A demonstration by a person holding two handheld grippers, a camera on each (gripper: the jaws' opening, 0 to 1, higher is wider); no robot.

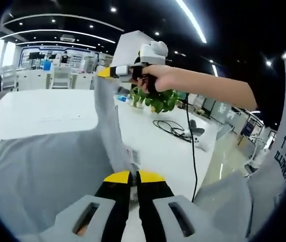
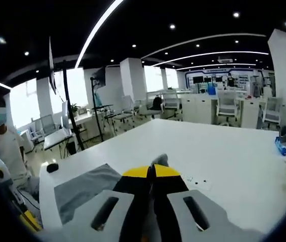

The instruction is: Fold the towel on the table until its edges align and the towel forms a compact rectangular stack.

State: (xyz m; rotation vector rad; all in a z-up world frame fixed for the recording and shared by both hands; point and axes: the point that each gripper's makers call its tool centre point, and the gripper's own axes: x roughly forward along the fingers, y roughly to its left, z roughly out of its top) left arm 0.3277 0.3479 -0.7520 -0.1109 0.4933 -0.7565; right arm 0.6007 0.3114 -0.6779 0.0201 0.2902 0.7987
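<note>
While lifted: towel edge taut between tools.
Left tool: clamped on towel.
Right tool: clamped on towel, above tabletop.
Advice: carry level, align edges.

In the left gripper view, the towel is spread on the surface to the left of the left tool, and one strip of it is drawn up from that tool's tips to the right tool, which is held above the surface by a hand. A plant is set behind that hand, and a cable is laid to its right. In the right gripper view, the towel is seen left of the right tool, with a person seated beyond the surface's left edge.
</note>
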